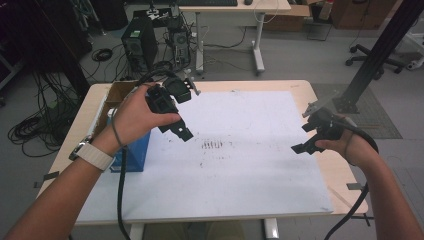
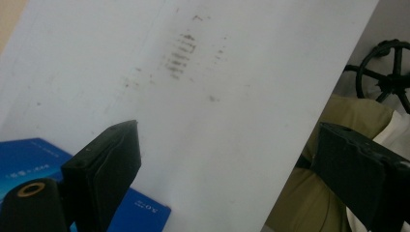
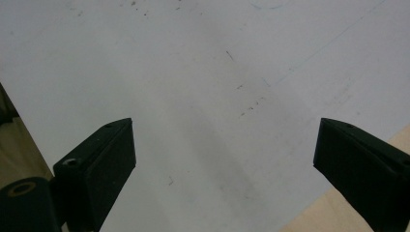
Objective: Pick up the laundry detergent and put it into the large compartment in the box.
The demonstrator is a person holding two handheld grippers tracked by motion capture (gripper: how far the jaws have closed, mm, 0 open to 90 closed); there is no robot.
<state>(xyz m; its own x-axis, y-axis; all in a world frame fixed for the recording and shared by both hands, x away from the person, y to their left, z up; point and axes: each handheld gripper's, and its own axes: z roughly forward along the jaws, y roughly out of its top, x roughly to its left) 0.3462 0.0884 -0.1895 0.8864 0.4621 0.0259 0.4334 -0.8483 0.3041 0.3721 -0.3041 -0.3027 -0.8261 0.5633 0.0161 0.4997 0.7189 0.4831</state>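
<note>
Jaws spread on both the left gripper [image 2: 222, 159] and right gripper [image 3: 225, 154] — a blue box [image 2: 29, 154] beside the left.

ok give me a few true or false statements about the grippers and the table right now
1. Both grippers are open and hold nothing. True: left gripper, right gripper.
2. A blue box sits at the table's left side. True.
3. The white sheet is spotless. False: dark smudges mark its middle.
4. The right gripper grips a pen. False: bare sheet lies between its fingers.
5. A cardboard box sits behind the blue box. True.
</note>
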